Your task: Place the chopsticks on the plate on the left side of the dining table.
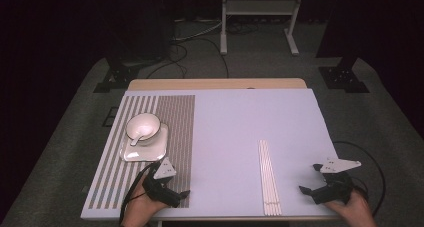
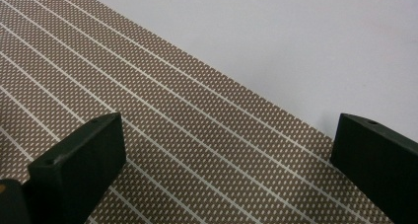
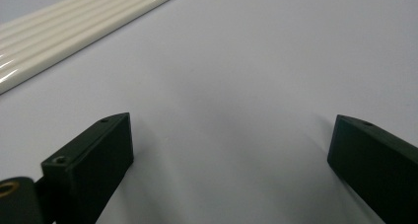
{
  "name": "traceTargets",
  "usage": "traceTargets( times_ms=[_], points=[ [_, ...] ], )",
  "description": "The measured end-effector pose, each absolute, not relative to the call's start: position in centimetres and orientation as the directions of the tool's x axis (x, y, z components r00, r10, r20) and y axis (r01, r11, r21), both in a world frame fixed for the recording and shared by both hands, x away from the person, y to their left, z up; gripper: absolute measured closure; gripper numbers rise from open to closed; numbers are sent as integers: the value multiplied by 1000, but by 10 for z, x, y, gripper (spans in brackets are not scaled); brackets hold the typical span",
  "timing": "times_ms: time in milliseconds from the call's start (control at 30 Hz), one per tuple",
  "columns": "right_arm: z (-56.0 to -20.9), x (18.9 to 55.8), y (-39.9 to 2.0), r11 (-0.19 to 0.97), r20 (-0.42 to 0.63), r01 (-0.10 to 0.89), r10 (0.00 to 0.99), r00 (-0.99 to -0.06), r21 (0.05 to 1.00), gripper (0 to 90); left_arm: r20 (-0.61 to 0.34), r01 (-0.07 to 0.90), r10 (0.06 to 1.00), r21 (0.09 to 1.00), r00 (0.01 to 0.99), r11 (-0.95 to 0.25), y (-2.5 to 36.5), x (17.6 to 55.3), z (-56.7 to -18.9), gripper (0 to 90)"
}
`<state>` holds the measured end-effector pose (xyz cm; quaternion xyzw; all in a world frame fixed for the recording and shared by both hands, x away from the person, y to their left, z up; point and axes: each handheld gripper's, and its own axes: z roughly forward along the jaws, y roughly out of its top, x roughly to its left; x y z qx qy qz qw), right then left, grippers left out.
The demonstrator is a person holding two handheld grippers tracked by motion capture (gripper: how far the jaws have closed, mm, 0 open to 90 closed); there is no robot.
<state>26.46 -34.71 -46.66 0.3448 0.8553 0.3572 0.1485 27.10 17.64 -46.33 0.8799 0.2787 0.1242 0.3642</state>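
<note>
Fingers of the left gripper (image 2: 226, 160), 2 blocky matte-black slabs, stand spread wide with nothing between them, over a brown dotted placemat (image 2: 148, 115) with thin pale stripes. The right gripper (image 3: 229, 160) fingers are equally wide apart and empty above the smooth pale-lilac bench (image 1: 235, 132). Glossy cream chopsticks (image 1: 268, 177), slender rods laid side by side, perhaps 4 of them, lie near the right gripper. On the mat's far end sits a round white bowl (image 1: 143, 127) on a squarish white plate (image 1: 145, 151).
</note>
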Motion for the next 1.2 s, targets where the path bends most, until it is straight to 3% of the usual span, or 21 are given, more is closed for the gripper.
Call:
traceTargets(
  times_ms=[467, 1200],
  points=[
    [-466, 265, -347, 508, -9, 484, 696, -718, 712, 22, -24, 402, 589, 753, 808, -521, 178, 275, -456, 0],
    [-466, 265, -348, 505, -6, 485, 697, -717, 713, 23, -21, 362, 537, 762, 843, -538, 155, 283, -445, 0]
  ],
)
